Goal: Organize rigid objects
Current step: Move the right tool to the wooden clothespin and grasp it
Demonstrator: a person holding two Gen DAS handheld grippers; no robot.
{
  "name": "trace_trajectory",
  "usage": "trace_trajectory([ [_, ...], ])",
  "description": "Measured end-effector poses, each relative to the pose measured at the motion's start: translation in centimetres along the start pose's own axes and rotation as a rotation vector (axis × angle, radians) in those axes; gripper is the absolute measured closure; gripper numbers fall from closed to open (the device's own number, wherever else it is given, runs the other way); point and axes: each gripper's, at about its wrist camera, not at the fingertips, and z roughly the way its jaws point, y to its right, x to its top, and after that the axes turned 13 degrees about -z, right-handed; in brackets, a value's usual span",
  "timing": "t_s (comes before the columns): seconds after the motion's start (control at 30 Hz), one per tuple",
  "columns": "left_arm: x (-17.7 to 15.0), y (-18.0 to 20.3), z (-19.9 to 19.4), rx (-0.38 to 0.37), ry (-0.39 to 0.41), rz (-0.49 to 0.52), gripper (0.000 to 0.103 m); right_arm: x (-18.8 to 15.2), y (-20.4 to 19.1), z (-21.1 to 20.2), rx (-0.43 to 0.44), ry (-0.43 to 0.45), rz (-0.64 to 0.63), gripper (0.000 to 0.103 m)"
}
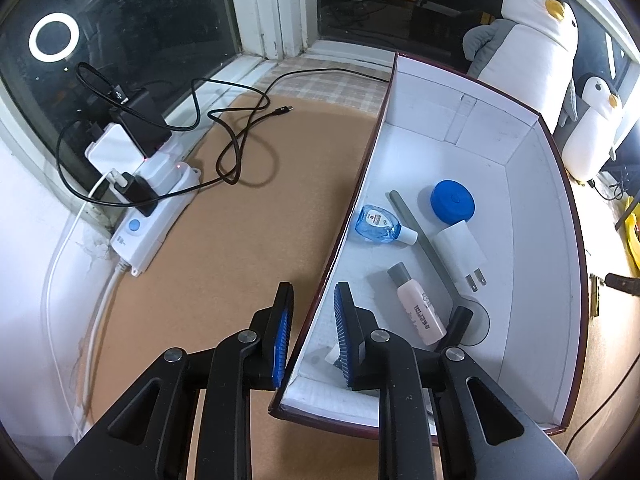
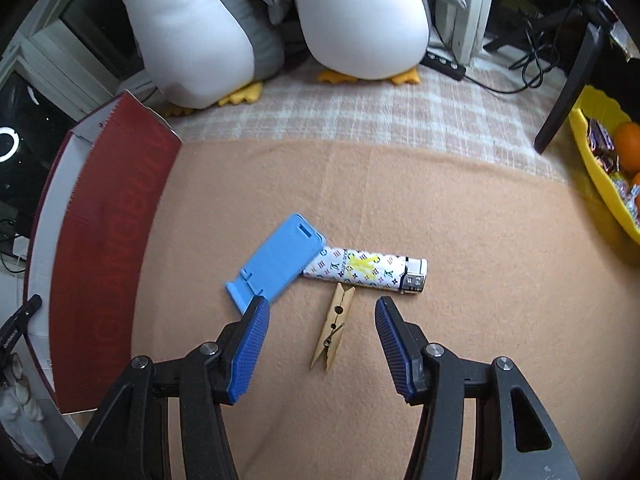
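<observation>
Clothespin [image 2: 333,326] lies low-centre between the spread right gripper [image 2: 320,344], lined up for pickup; left gripper [image 1: 310,332] pinches the box [image 1: 360,184] wall to steady it.

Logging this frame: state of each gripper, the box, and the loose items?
left gripper: shut on the box wall
box: open, partly filled
eye-drop bottle: lying in box
pink bottle: lying in box, capped
right gripper: open, over clothespin
clothespin: flat on cloth, unheld
lighter: flat on cloth
</observation>
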Motion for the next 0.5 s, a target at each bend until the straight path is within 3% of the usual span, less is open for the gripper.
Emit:
trace_trajectory([
  [0.23, 0.0, 0.0, 0.0, -0.003, 0.001, 0.000, 0.085, -0.2, 0.2, 2.3, -0.021, -0.050, 0.006, 0.058],
  [0.43, 0.1, 0.0, -0.1, -0.010, 0.003, 0.000, 0.085, 0.1, 0.3, 3.1, -0.055, -0.069, -0.009, 0.068],
  [0.5, 0.2, 0.0, -0.1, -0.010, 0.003, 0.001, 0.085, 0.2, 0.2, 3.1, -0.077, -0.073, -0.028, 0.076],
])
